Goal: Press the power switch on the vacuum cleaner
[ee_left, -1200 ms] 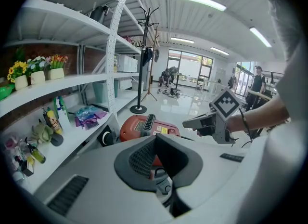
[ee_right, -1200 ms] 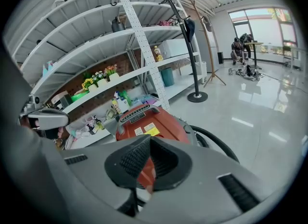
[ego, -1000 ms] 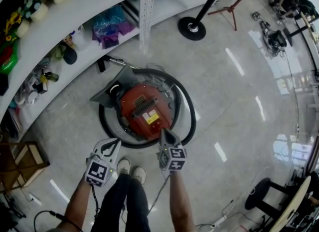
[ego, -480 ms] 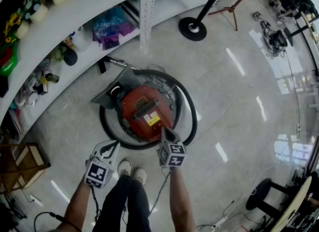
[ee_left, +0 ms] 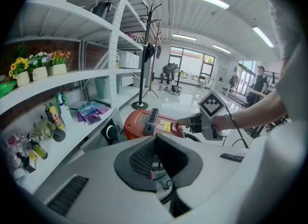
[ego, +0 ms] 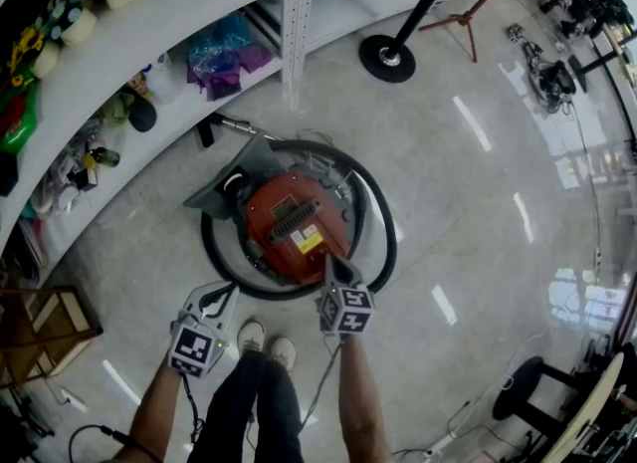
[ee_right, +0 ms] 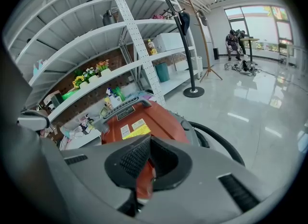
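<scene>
The right claw [ego: 331, 265] is clenched on nothing, its tips drawn to one blunt point just over the near edge of the vacuum cleaner [ego: 296, 224]. That suits the job. A power switch takes a push, not a grip, and a closed tip should press without skidding off the smooth plastic. The body looks heavy and stiff enough to stay put under a straight downward press, though on this glossy floor [ego: 468, 202] a slanted shove might roll it. I cannot pick out the switch for certain (probably one of the pads at the near end). The left claw [ego: 221, 292] is likewise closed and empty, held back beside the person's shoes. The cleaner sits on the floor before the curved shelf [ego: 149, 43]. It has a round red shell, a dark ribbed handle and a yellow label, and is ringed by its black hose [ego: 383, 237].
</scene>
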The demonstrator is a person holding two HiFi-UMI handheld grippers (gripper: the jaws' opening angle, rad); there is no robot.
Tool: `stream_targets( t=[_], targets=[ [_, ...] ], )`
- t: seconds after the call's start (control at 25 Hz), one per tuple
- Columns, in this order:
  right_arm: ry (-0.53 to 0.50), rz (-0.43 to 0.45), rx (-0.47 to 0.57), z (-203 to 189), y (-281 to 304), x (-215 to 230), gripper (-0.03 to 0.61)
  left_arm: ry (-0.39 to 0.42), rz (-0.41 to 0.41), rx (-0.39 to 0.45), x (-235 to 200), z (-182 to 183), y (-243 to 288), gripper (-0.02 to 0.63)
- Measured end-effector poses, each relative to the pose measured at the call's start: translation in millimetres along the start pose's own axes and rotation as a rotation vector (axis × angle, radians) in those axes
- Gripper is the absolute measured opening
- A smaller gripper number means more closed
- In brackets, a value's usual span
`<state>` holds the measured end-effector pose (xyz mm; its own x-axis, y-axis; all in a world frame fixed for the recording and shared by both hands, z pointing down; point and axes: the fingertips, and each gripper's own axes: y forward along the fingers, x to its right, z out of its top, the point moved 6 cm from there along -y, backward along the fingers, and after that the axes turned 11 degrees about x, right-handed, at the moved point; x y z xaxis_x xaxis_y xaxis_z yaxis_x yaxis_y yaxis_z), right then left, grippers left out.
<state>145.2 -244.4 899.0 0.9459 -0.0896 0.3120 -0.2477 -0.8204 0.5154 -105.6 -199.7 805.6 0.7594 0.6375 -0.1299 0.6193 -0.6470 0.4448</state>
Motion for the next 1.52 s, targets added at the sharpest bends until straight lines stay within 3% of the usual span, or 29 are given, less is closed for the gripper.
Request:
stream_targets(
  t=[1.52],
  targets=[
    [-0.078,-0.02,-0.023,-4,5,3,0.012,-0.002,-0.009,-0.021,1,-9,4,0.006]
  ],
)
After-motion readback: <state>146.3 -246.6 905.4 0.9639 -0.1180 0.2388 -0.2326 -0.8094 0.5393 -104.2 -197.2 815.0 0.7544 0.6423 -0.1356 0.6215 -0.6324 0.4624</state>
